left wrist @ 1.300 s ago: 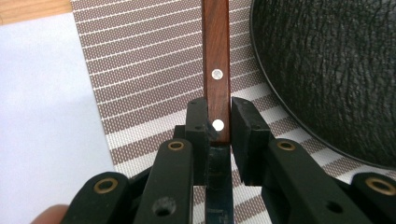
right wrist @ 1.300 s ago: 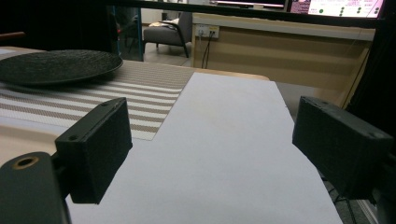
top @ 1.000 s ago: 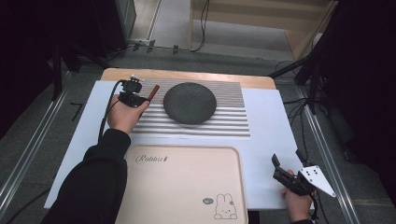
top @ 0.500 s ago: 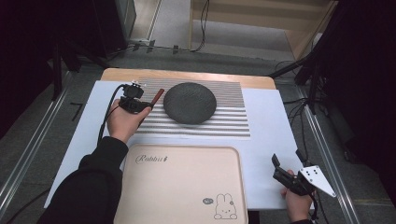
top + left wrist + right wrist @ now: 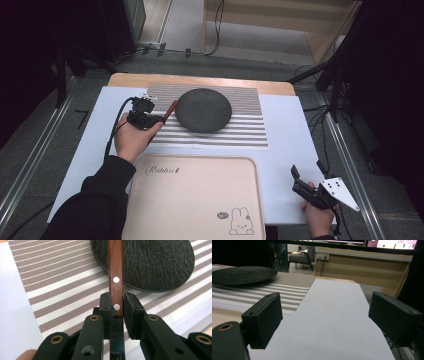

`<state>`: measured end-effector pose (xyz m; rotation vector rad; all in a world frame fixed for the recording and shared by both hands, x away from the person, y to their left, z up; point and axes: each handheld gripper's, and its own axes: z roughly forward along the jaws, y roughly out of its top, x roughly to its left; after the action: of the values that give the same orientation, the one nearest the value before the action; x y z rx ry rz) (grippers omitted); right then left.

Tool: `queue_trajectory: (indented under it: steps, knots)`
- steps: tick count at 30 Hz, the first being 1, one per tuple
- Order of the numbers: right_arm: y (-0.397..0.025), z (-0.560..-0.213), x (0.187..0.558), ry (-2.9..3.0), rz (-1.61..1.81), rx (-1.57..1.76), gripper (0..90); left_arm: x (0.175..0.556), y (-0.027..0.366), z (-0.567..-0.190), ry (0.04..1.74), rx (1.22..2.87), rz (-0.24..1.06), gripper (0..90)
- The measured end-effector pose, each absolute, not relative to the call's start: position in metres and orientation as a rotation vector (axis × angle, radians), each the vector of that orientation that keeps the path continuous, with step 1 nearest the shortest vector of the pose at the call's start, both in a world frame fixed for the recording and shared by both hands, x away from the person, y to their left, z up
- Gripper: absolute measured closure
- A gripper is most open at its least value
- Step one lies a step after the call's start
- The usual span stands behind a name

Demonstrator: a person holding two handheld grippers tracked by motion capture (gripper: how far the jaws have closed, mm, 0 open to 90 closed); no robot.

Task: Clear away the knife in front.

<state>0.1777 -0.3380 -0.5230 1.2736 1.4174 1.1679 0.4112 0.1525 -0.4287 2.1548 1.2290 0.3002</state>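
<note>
Pinching wooden handle (image 5: 115, 272) beside dark plate (image 5: 203, 110), left hand-held gripper (image 5: 145, 116); right hand-held gripper (image 5: 306, 186) spread, idle; placement seemingly pending.

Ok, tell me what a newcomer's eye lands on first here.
First, the dark round plate on the striped placemat at the table's far middle. Then the left tool, shut on a wooden handle reaching over the plate's rim. Nearest, the beige rabbit tray.

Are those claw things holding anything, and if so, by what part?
The left gripper clamps a wooden handle by its near end; what tool it belongs to cannot be told. The right gripper is open, holding nothing.
</note>
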Motion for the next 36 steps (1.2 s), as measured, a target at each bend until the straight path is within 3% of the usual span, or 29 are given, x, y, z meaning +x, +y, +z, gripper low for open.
queue_trajectory:
  steps: [36]
  knots:
    - [-0.337, -0.523, 0.178, 1.420, 1.162, 1.275, 10.2, 0.320, 0.171, -0.443, 1.145, 2.116, 0.302, 77.1]
